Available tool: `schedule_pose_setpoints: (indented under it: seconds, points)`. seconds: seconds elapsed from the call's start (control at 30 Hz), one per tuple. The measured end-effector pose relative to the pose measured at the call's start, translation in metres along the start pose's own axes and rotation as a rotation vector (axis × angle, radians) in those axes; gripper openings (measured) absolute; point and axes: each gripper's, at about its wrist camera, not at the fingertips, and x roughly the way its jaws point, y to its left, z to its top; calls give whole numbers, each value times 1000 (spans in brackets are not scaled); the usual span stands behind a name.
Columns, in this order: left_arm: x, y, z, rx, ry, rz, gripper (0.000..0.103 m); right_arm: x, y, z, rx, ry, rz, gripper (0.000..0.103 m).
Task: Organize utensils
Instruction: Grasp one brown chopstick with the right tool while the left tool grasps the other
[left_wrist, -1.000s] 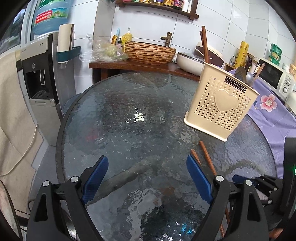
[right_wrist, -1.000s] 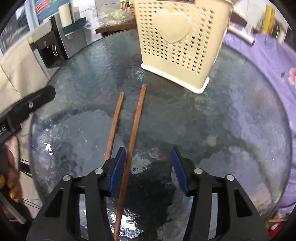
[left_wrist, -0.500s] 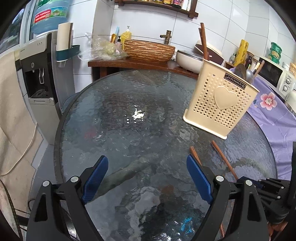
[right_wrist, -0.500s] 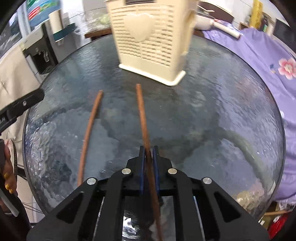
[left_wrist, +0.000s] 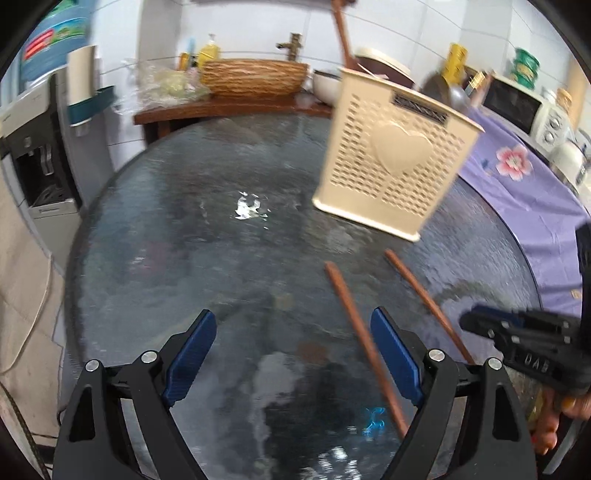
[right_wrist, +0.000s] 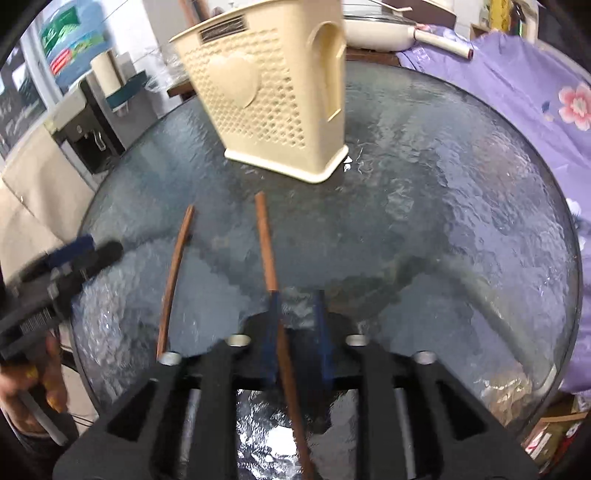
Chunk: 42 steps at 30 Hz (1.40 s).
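Observation:
Two brown chopsticks are near the front of the round glass table (left_wrist: 177, 229). My right gripper (right_wrist: 295, 325) holds one chopstick (right_wrist: 267, 251) against its left pad, with a gap to the right pad; it also shows in the left wrist view (left_wrist: 424, 295). The other chopstick (left_wrist: 354, 325) lies flat, just inside my left gripper's right finger (left_wrist: 395, 354); it also shows in the right wrist view (right_wrist: 173, 277). My left gripper (left_wrist: 291, 354) is open wide and empty, low over the table. The cream perforated utensil holder (left_wrist: 395, 158) stands behind the chopsticks, with utensils in it.
A wooden side table with a woven basket (left_wrist: 255, 75) stands behind the glass table. A water dispenser (left_wrist: 33, 147) is at the left. A purple flowered cloth (left_wrist: 517, 177) and a microwave (left_wrist: 524, 107) are at the right.
My right gripper closed on one chopstick and swung it away from the other; its pads now show a gap. My left gripper moved right, toward the lying chopstick.

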Motion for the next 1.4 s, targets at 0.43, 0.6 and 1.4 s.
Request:
schedule_pose_setpoints:
  seconds: [0.43, 0.6, 1.4]
  points:
    - [45, -40, 8, 34, 123, -5, 43, 13, 0, 22, -69, 8, -14, 40]
    - [52, -40, 18, 20, 135, 6, 33, 17, 1, 25, -71, 12, -13, 40]
    - [62, -22, 34, 24, 165, -9, 9, 63, 59, 45, -278, 62, -53, 30]
